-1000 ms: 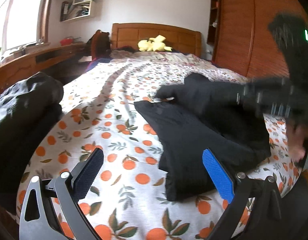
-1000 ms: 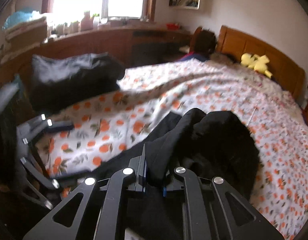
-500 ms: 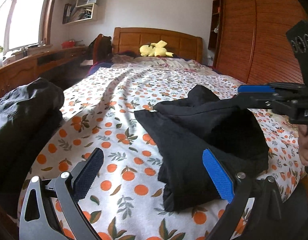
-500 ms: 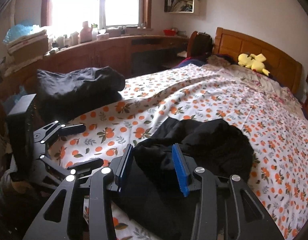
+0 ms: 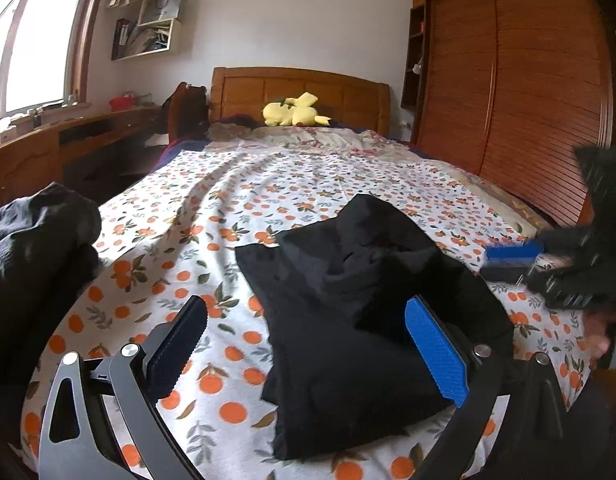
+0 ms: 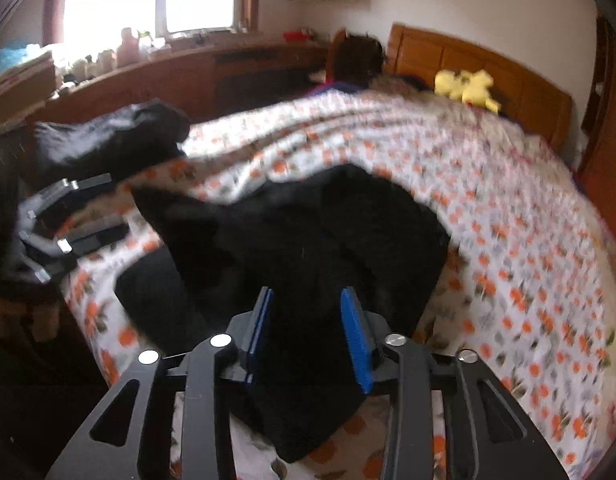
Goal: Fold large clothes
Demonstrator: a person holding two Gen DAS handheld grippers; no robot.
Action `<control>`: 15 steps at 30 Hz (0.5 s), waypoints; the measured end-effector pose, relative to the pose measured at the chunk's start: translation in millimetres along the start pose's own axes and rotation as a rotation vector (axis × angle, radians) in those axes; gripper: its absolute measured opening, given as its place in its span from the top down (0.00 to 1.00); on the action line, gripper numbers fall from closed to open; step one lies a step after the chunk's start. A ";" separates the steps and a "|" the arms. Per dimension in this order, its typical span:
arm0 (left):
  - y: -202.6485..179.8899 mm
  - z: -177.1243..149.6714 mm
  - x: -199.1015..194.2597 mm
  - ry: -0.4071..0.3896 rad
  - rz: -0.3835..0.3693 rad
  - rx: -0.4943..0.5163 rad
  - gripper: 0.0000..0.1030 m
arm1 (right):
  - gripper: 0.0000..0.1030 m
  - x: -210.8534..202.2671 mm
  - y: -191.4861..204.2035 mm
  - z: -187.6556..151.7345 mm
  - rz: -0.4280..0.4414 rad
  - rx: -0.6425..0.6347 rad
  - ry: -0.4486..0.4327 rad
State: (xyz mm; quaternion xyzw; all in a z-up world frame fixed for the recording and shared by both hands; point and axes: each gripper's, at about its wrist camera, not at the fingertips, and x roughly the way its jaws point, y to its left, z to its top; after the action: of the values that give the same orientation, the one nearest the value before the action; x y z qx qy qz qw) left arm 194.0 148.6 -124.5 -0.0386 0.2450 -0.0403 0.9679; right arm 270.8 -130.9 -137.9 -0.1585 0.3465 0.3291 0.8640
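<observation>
Bedroom scene, with all places given relative to the bed (image 5: 155, 248) and its orange-print sheet. A black garment (image 5: 348, 320), partly folded into a rumpled heap, lies on the sheet at the near end of the bed, toward the side nearer the wooden wardrobe (image 5: 528, 80). The left gripper (image 5: 303, 344) hovers above the near end, jaws wide with nothing between them; one pad hangs over bare sheet, the other over the garment's edge. The right gripper (image 6: 308, 324) points down at the same garment; its jaws stand at a narrow gap and are closing, with black cloth seen between the blue pads, though the blurred right wrist view does not show the pads pressing on it. In the left wrist view this gripper appears blurred at the wardrobe side, apart from the heap. A second dark pile of clothes (image 5: 31, 248) sits at the near corner on the window side. A yellow plush toy (image 5: 293, 110) rests at the head of the bed, against the wooden headboard (image 5: 299, 88)
</observation>
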 end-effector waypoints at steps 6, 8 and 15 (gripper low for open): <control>-10.1 5.4 12.6 0.008 -0.023 -0.008 0.03 | 0.73 25.1 -0.2 -28.5 0.081 0.062 0.058; -14.3 6.3 15.7 0.010 -0.029 -0.001 0.03 | 0.73 26.3 -0.2 -31.1 0.086 0.071 0.059; -22.7 5.8 25.1 0.034 -0.030 0.018 0.03 | 0.73 25.4 2.4 -34.3 0.087 0.075 0.054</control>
State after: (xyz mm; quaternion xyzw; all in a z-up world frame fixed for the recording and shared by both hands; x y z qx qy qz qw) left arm 217.4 123.9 -129.1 -0.0329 0.2603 -0.0574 0.9632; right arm 266.0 -134.7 -180.2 -0.1195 0.3883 0.3489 0.8445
